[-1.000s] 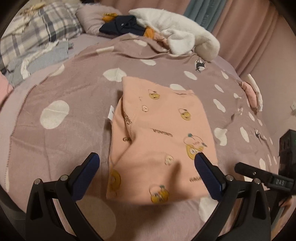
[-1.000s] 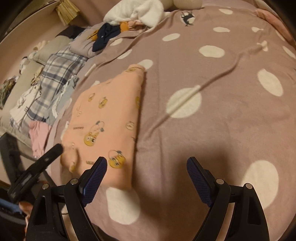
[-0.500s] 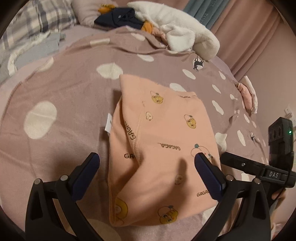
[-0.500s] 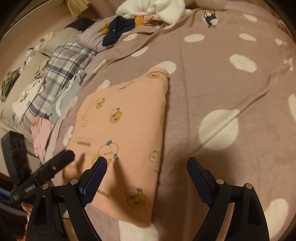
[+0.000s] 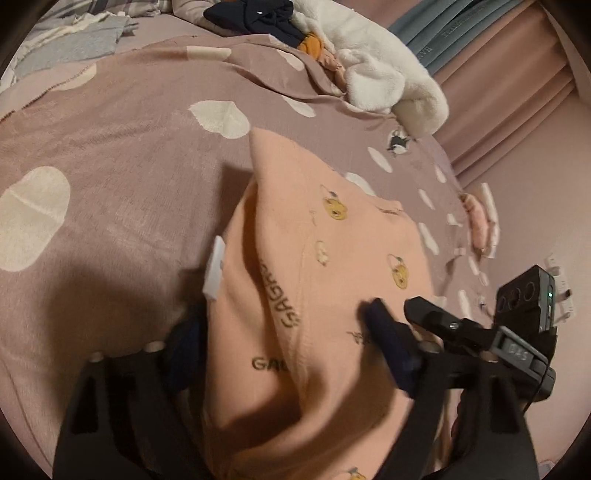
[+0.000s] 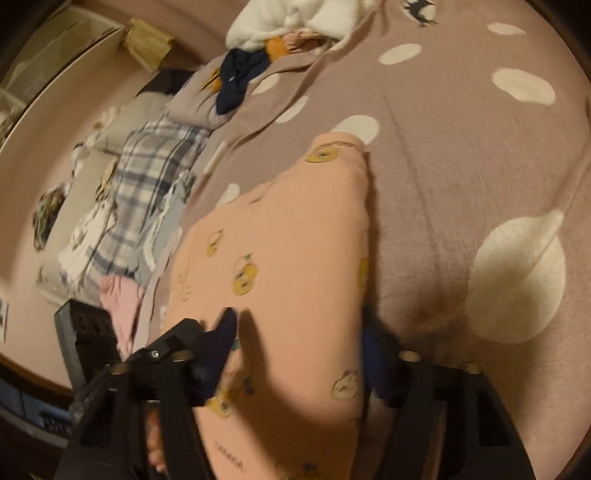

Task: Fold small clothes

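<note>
Lying partly folded on the bed's spotted blanket [image 5: 122,177], the small peach garment [image 5: 332,266] with bear prints sits near the close edge, one long side already doubled over so a seam and a white label [image 5: 215,273] show along its left flank. Both tools come at its near end, one to each corner, which looks like the setup for lifting that end and carrying it over to the far end. The left tool [image 5: 291,343] straddles the left corner with its jaws closing, cloth between them; one blue pad sits beside the label edge and the other on top of the fabric, but blur hides whether they press yet. The right tool [image 6: 299,354] does the same at the right corner, jaws closing around the folded edge, its grip likewise unclear. Each tool is visible in the other's view, so they work close together and could bump. Farther off, a heap of white fleece [image 5: 376,62], a dark garment [image 5: 255,18] and an orange piece lie at the far end of the blanket, with plaid bedding [image 6: 155,155] to the side and curtains [image 5: 509,81] behind. None of that blocks the fold; the soft, yielding blanket may get pinched along with the cloth.
</note>
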Demonstrator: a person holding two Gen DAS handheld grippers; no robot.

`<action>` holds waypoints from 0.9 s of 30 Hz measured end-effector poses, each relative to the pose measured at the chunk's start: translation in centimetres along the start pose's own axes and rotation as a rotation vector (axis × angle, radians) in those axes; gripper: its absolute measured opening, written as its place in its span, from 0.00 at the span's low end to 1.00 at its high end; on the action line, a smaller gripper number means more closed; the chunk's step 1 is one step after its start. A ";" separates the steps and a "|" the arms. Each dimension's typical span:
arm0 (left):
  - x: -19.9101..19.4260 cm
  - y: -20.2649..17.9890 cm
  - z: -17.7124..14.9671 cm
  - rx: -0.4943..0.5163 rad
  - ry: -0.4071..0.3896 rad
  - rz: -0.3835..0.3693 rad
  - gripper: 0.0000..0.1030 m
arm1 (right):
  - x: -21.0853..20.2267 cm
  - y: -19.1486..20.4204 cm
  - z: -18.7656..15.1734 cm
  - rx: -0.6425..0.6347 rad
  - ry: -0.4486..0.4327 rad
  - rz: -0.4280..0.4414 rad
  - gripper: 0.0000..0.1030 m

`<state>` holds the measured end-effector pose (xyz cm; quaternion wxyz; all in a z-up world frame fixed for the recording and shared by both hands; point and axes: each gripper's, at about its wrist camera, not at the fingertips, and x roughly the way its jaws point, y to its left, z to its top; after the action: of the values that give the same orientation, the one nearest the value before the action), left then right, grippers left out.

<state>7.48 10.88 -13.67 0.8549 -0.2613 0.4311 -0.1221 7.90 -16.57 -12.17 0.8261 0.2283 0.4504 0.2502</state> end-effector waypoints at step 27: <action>-6.3 -10.3 1.3 0.126 -0.102 -0.104 0.25 | -10.2 5.3 1.5 -0.156 -0.260 -0.030 0.20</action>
<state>4.93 5.48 -3.14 0.8830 -0.2352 0.3643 -0.1797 3.29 -19.03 -1.87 0.8962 0.1873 0.3224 0.2403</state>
